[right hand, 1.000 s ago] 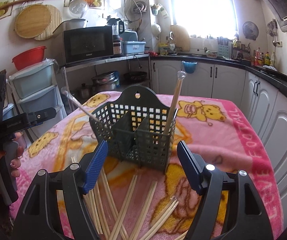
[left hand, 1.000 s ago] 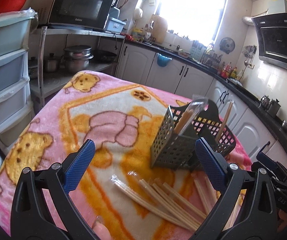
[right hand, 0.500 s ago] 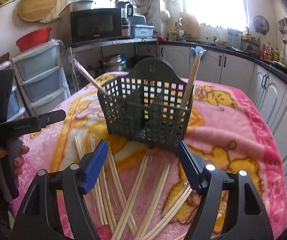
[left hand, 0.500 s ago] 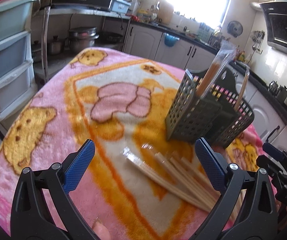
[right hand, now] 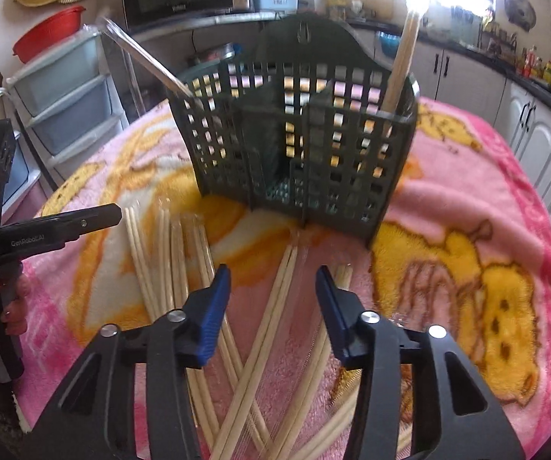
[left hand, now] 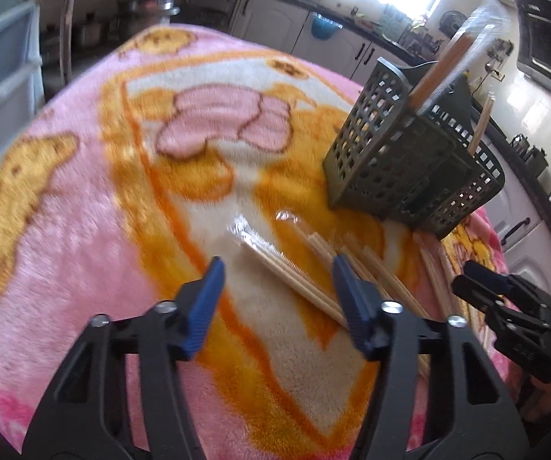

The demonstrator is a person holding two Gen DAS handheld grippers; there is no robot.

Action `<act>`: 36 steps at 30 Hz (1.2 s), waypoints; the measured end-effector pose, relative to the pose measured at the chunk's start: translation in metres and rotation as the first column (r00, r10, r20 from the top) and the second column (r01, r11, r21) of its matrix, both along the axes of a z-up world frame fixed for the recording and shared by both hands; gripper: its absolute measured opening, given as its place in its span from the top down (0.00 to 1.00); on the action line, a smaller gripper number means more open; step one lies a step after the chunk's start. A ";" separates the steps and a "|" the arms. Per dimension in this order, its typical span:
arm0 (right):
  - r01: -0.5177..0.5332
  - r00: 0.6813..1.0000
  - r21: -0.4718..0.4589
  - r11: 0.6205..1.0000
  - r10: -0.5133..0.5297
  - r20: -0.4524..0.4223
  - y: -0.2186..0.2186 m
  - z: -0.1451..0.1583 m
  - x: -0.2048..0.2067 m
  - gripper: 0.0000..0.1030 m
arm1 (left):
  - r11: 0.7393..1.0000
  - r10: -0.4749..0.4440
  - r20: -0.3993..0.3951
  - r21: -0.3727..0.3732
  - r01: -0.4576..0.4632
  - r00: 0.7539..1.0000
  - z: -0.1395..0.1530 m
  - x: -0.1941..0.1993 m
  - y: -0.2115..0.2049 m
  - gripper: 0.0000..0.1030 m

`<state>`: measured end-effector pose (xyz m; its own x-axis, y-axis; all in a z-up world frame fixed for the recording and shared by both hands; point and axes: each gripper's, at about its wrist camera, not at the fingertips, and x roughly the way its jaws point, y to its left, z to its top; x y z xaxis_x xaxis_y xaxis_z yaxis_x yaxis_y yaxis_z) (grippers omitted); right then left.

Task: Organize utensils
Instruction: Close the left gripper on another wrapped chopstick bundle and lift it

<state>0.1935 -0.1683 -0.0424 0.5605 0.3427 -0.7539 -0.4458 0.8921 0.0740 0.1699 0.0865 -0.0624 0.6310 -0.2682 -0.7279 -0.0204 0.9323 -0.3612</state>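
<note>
Pale wooden chopstick pairs in thin clear plastic sleeves lie scattered and crossed on the pink and orange plush cartoon blanket that covers the desk, just in front of the dark green perforated plastic utensil caddy. Two wrapped pairs already stand in the caddy – one leaning out to the left, one upright in the right-hand compartment.

The left hand-held gripper has just been closing and stands about half open above the blanket, with the end of one wrapped pair between its blue pads but not touching them. The right hand-held gripper has likewise just been narrowing; a crossed pair runs up between its pads, and nothing is gripped yet.

These sticks look very light and stiff, but the film is probably slick, and two sticks inside one sleeve may roll against each other. The soft pile lets them sink, so the pads would need to press slightly into the blanket to get under them. Taking hold across the sleeve near the middle seems safest – an end grip would likely let the pair swing or slide out.
</note>
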 end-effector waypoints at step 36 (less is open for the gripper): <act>0.001 0.990 0.067 0.998 0.009 -0.141 0.032 -0.011 0.058 0.94 | 0.990 0.076 -0.054 -0.111 -0.082 0.996 -0.012 0.029 0.035 0.94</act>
